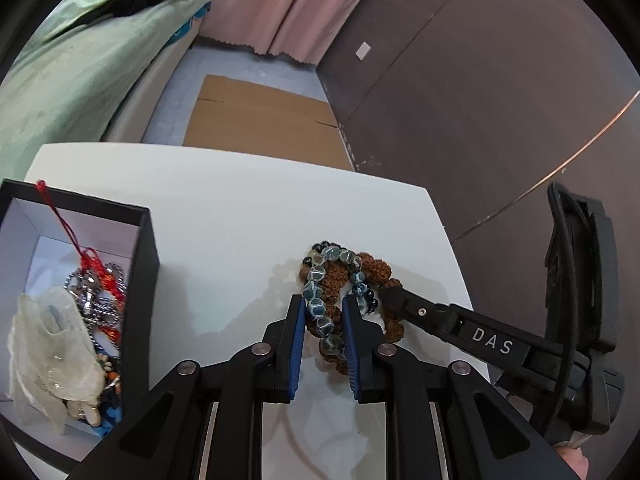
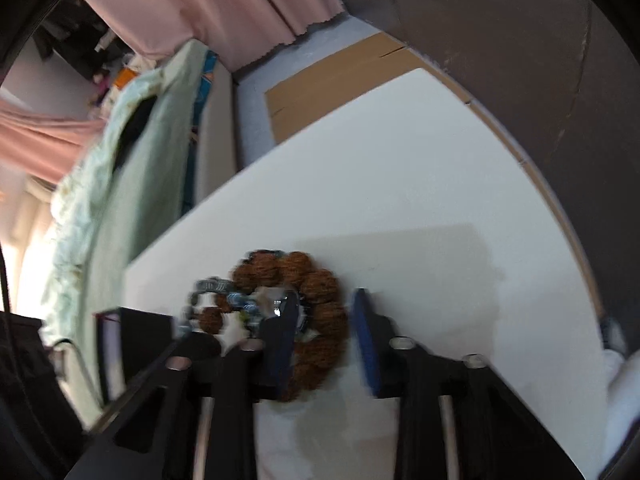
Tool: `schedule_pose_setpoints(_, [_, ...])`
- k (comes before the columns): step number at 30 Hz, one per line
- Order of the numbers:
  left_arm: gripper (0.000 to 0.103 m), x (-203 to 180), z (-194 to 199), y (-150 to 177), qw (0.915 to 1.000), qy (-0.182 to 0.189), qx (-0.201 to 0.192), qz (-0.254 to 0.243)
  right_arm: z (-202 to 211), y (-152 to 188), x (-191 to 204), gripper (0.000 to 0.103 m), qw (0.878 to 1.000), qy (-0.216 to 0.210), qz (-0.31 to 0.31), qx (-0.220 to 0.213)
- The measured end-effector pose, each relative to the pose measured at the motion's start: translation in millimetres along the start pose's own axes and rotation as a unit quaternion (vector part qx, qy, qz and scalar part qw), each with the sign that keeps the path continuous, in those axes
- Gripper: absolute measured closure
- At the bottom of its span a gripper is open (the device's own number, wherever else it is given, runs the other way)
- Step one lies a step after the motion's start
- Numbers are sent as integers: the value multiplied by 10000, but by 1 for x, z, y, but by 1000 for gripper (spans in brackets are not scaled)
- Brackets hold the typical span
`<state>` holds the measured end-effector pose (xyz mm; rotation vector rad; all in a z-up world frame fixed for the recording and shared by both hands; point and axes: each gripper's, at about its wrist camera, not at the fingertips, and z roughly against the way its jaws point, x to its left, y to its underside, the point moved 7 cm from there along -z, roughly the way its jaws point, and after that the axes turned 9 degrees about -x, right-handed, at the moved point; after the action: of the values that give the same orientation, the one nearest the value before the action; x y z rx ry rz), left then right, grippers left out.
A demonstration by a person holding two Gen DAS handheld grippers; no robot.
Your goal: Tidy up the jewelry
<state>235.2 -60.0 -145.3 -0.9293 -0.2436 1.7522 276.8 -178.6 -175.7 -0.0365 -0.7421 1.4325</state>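
Observation:
A blue-grey bead bracelet lies on a brown rough-seed bracelet on the white table. My left gripper is open, its blue pads on either side of the blue-grey bracelet. My right gripper reaches in from the right in the left wrist view, a fingertip touching the brown bracelet. In the blurred right wrist view, my right gripper is open around one side of the brown bracelet, with the blue-grey beads to its left.
A black box with a white lining stands at the left and holds chains, red cord and a clear plastic bag. It also shows in the right wrist view. Cardboard lies on the floor beyond the table. A green-covered bed is at the left.

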Motion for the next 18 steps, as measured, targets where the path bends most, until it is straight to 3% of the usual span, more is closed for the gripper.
schedule_pose_setpoints(2, [84,1,4,-2,10000,-10,-50,-13,2,1,-3,83,10000,-47,-65,40])
schedule_pose_setpoints(3, [92,1,5,-3,10000,-28,-63,-13,4,2,-4,84,10000,-6,-44,24])
schedule_pose_setpoints(8, [93,3,12,-5,9999,-58,-91,-14,12,2,-11,84,9997,248,-46,-56])
schedule_pose_setpoints(18, [93,-7,40,-12,9989,203,-388,-138,48,2,11,84,9981,-428,-36,-439])
